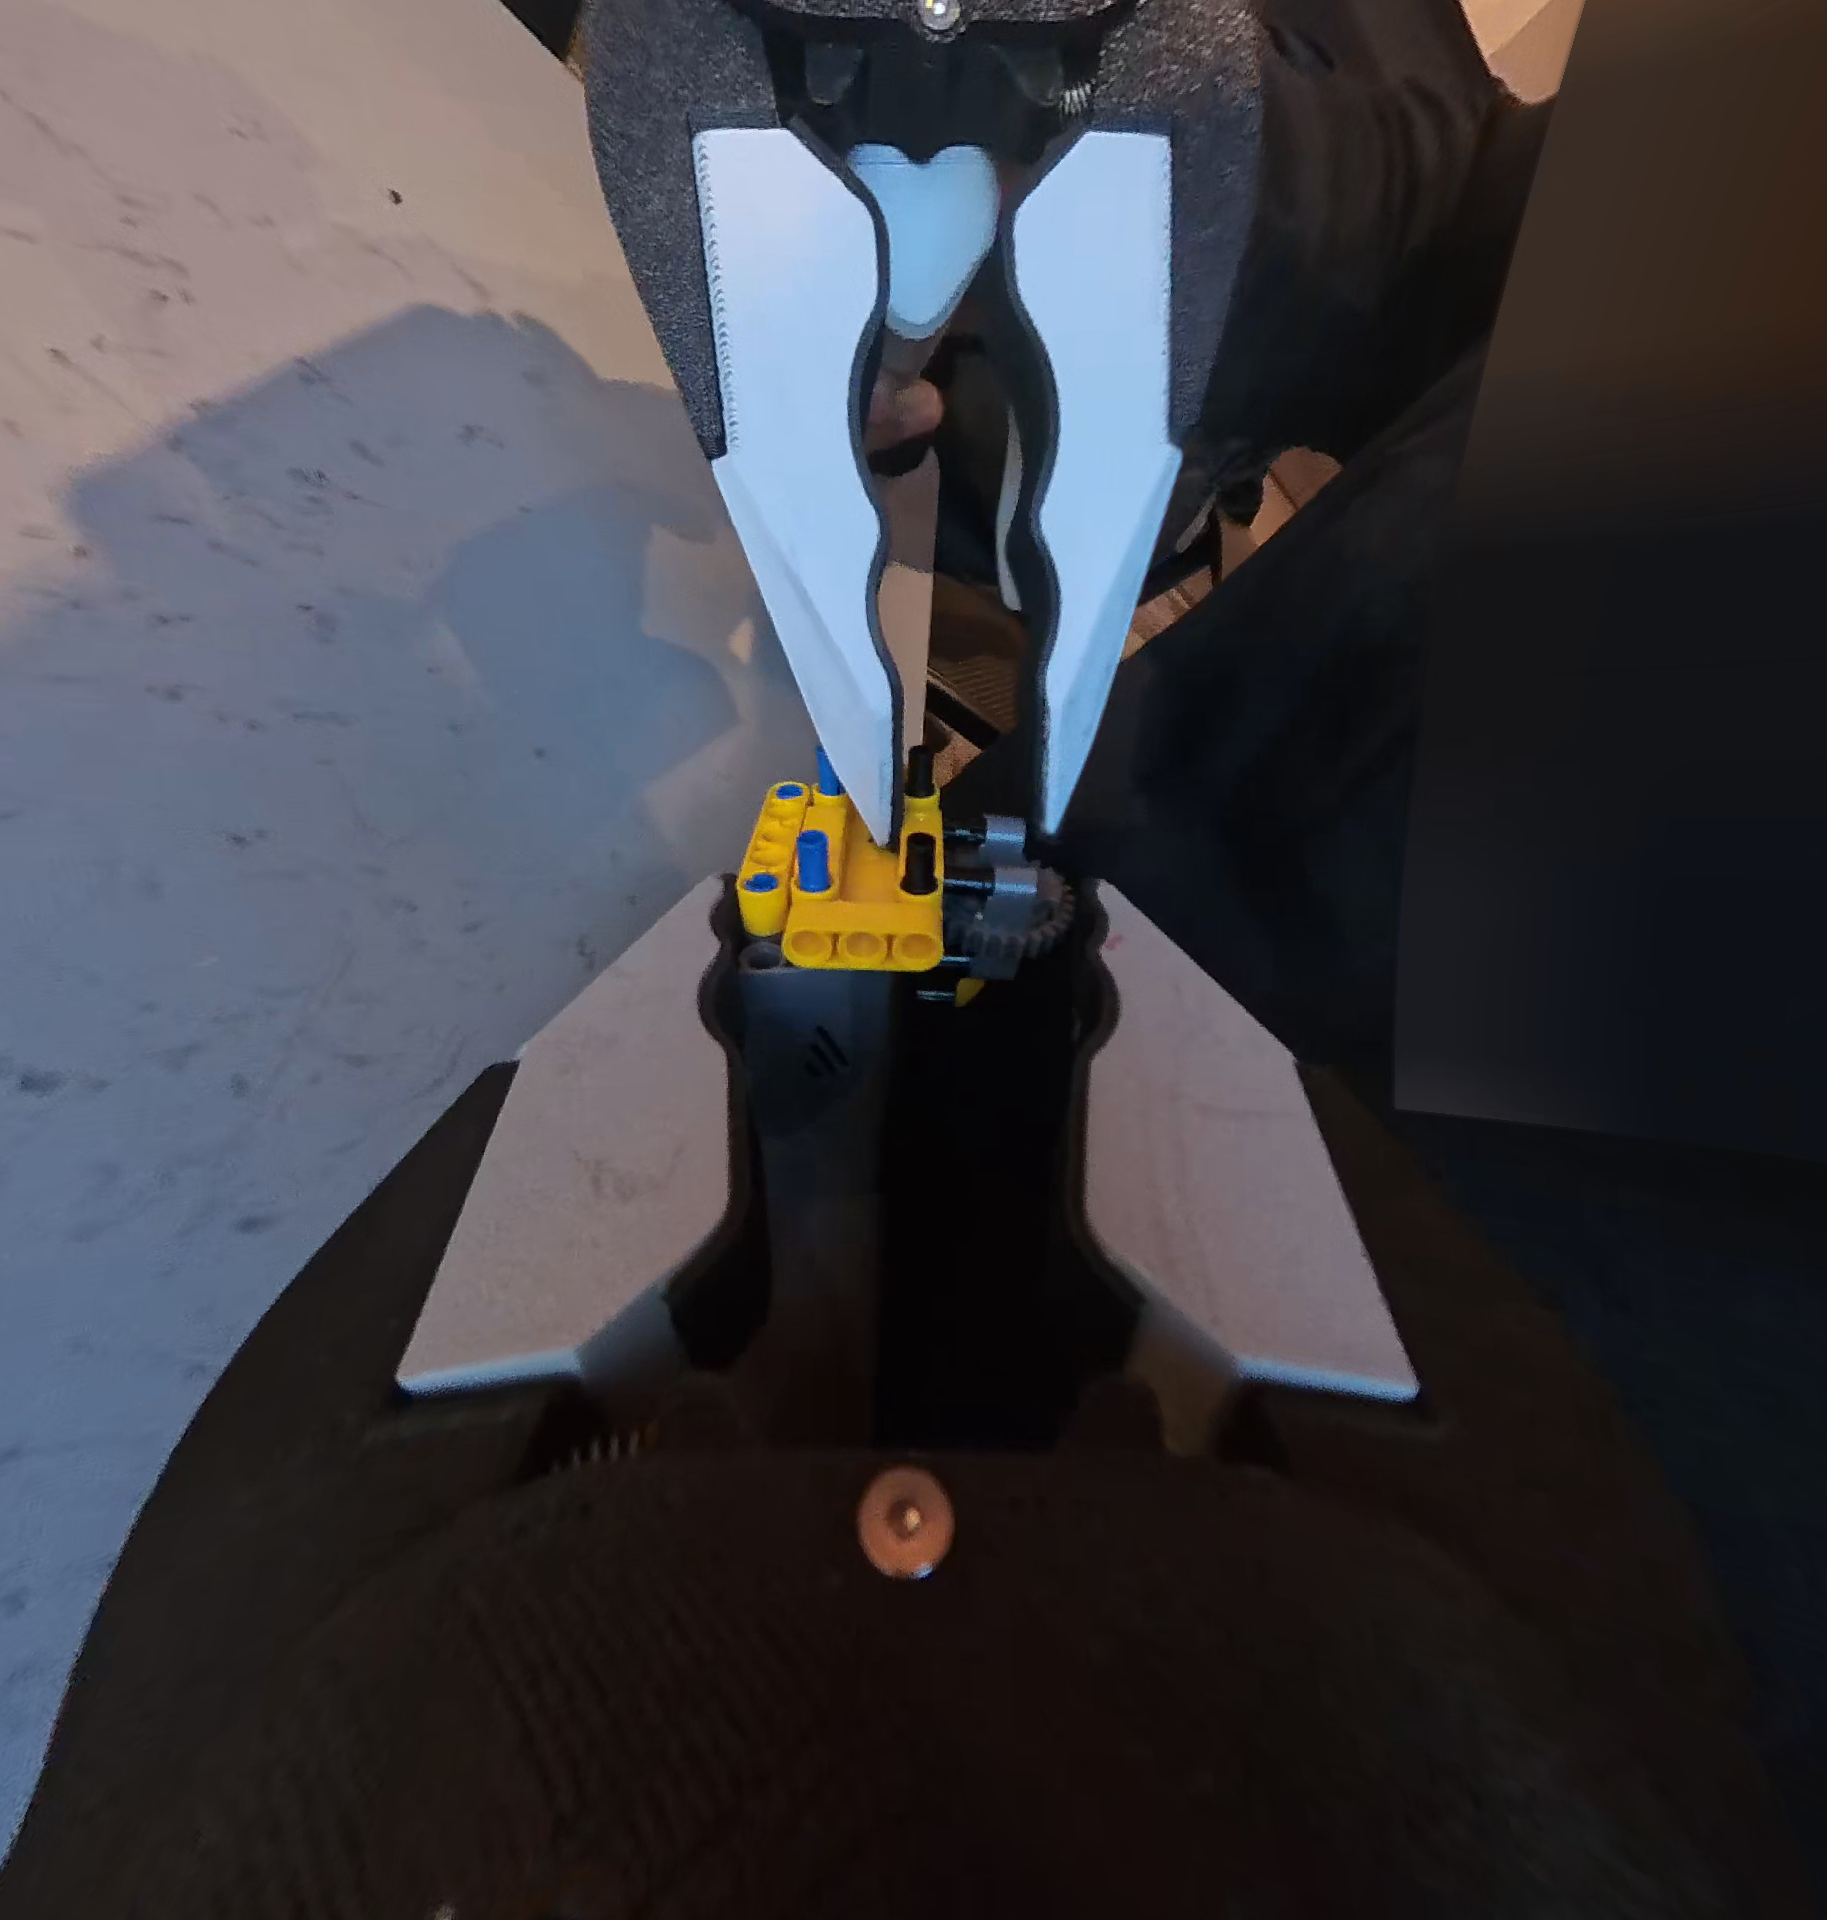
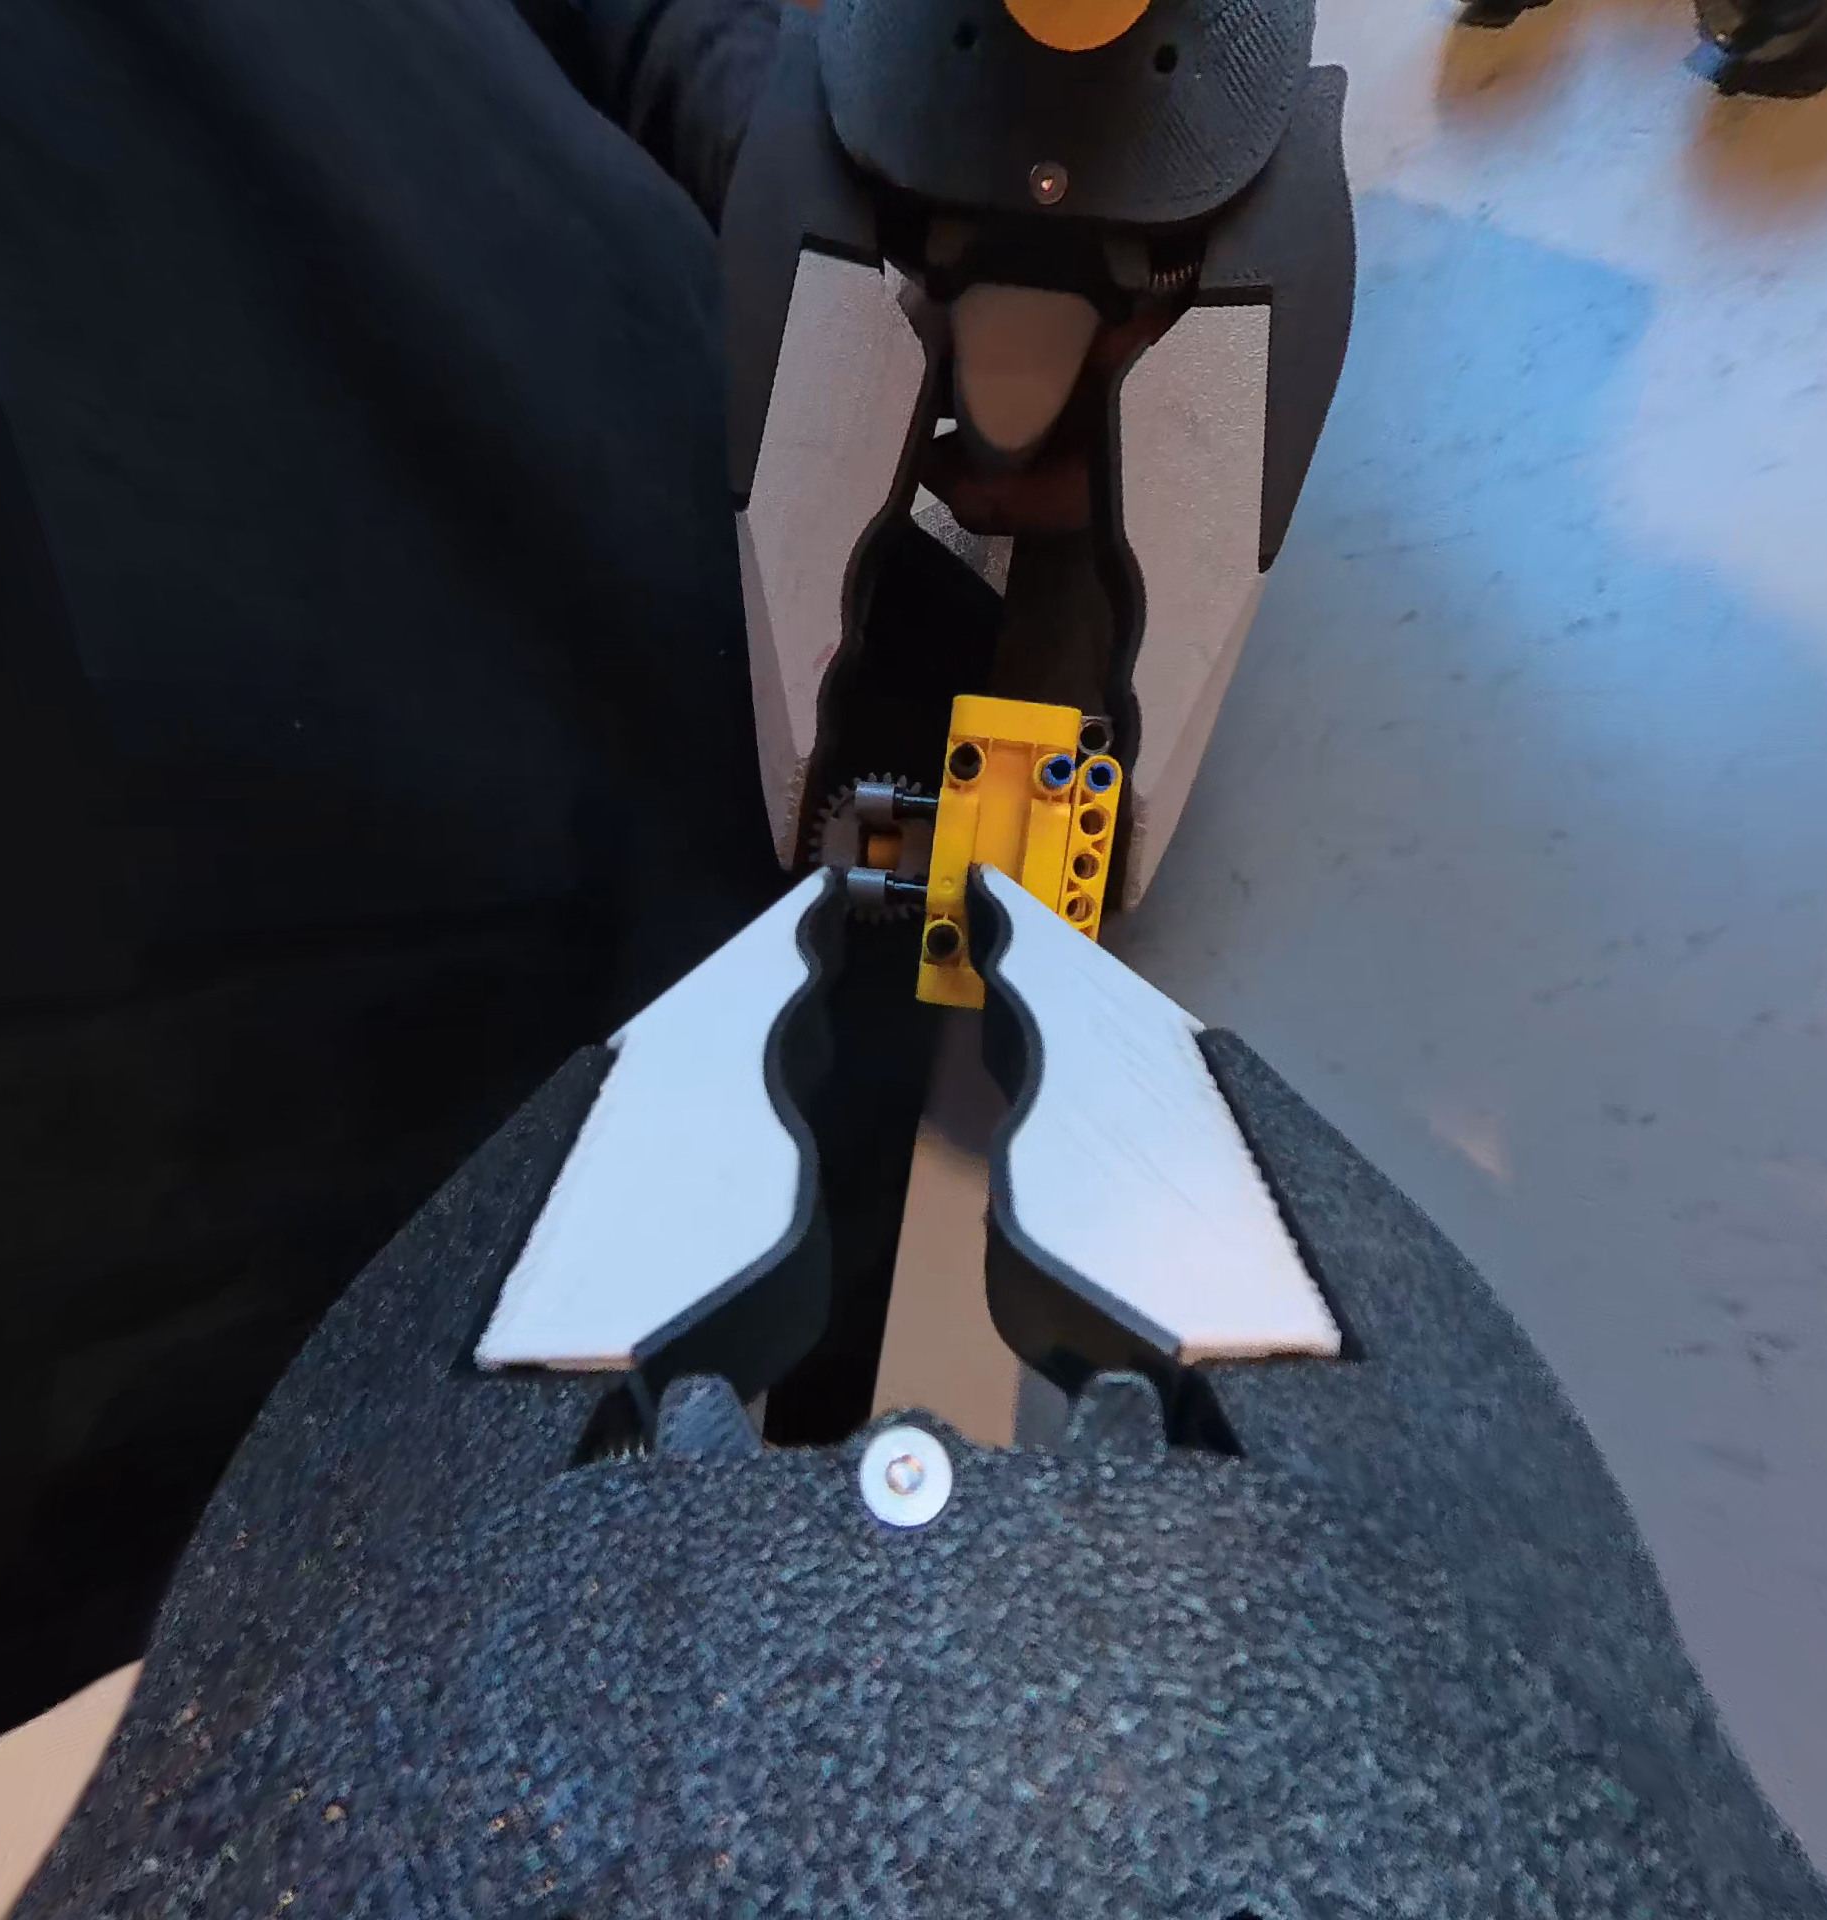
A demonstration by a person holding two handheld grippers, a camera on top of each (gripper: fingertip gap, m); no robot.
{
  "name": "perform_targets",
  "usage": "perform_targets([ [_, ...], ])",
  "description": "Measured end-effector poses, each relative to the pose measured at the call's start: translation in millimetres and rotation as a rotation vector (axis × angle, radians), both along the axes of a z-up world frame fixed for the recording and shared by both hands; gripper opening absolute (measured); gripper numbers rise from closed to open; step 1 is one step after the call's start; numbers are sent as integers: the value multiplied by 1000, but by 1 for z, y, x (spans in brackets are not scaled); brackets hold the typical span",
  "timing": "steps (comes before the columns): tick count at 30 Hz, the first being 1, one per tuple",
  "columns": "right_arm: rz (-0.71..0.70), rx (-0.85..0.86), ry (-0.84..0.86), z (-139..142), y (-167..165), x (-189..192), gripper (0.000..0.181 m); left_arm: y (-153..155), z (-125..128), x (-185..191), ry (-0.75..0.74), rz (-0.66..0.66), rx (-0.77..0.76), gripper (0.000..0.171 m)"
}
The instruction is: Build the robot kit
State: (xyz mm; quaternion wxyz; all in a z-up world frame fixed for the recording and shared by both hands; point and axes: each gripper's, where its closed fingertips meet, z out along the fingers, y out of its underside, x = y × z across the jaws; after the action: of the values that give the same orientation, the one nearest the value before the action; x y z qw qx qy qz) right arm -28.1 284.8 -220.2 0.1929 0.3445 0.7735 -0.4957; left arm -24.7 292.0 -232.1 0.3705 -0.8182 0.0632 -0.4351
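Note:
A small yellow brick assembly (image 1: 862, 914) with blue pins, black pins, grey connectors and a dark gear is held in the air between both grippers. My left gripper (image 1: 909, 888) is shut on it from the sides. My right gripper (image 1: 966, 831) comes in from the opposite end. Its jaws stand narrow: one fingertip rests on the yellow plate between the pins, the other beside the grey connectors. In the right wrist view the right gripper (image 2: 901, 878) pinches the edge of the assembly (image 2: 1002, 790) at the black pins, and the left gripper (image 2: 966, 878) faces it.
A pale, scuffed surface (image 1: 265, 727) lies below and to the left, with the grippers' shadow on it; it also shows in the right wrist view (image 2: 1511, 935). A person's dark clothing (image 2: 317, 623) fills the other side. Dark objects (image 2: 1771, 42) lie at the far right corner. The tips of both grippers are at nearly the same place.

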Motion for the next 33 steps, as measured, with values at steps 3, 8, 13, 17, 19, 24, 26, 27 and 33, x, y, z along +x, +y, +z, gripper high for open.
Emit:
perform_targets([
  [3,26,0,-10,0,0,-1,23,0,0,-1,-16,4,1,62],
  [8,66,51,6,-1,-1,-1,22,-1,-1,0,-7,8,10,62],
  [13,69,71,-3,-2,-1,-1,21,-1,-1,-1,-4,12,16,63],
  [17,66,96,9,-2,-2,-2,20,-3,-2,-1,-4,14,18,63],
  [19,73,90,12,-2,-3,-2,20,-3,-2,-1,0,8,16,63],
  [24,97,41,-28,-2,-4,1,20,-5,-1,2,-31,-5,2,62],
  [26,106,31,-39,-3,-4,-1,21,-4,-1,0,-42,1,-1,62],
  [27,115,27,-52,-3,-4,-1,21,-4,-1,0,-48,7,0,62],
  [33,172,-51,-199,0,-4,8,10,-9,1,11,-109,-8,-15,62],
])
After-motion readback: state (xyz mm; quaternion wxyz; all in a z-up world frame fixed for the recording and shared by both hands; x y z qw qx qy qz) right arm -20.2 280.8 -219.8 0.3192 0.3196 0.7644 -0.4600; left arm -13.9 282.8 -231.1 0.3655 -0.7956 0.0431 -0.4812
